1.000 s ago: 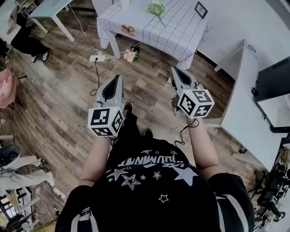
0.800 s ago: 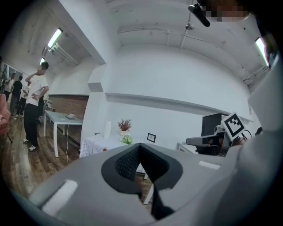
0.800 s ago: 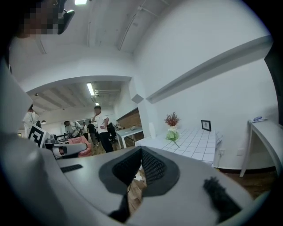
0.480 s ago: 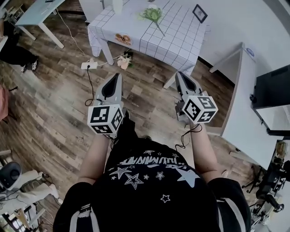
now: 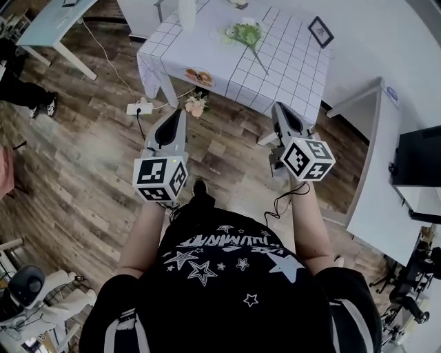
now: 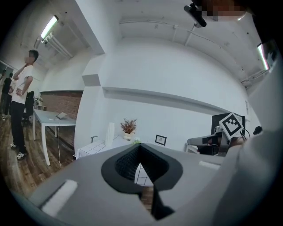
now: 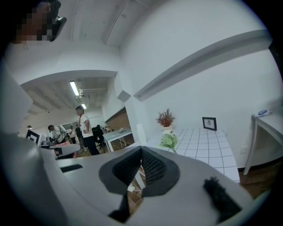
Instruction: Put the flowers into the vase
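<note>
Flowers (image 5: 246, 32): green bunch lying on checked table (image 5: 289, 69), well ahead of both grippers.
Head view: tall white vase (image 5: 187, 12) at the table's far edge. Shirt (image 5: 227, 276) lettering upside down, unreadable.
Left gripper view: left gripper (image 6: 139, 149) clenched, empty.
Right gripper view: right gripper (image 7: 141, 153) clenched, empty.

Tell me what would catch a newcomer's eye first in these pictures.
The left tool and the right tool jut forward side by side over the wooden floor, both shut and empty. Ahead stands a table with a checked cloth, with a green bunch of flowers lying on it. A pink flower lies on the floor by the table's leg.
</note>
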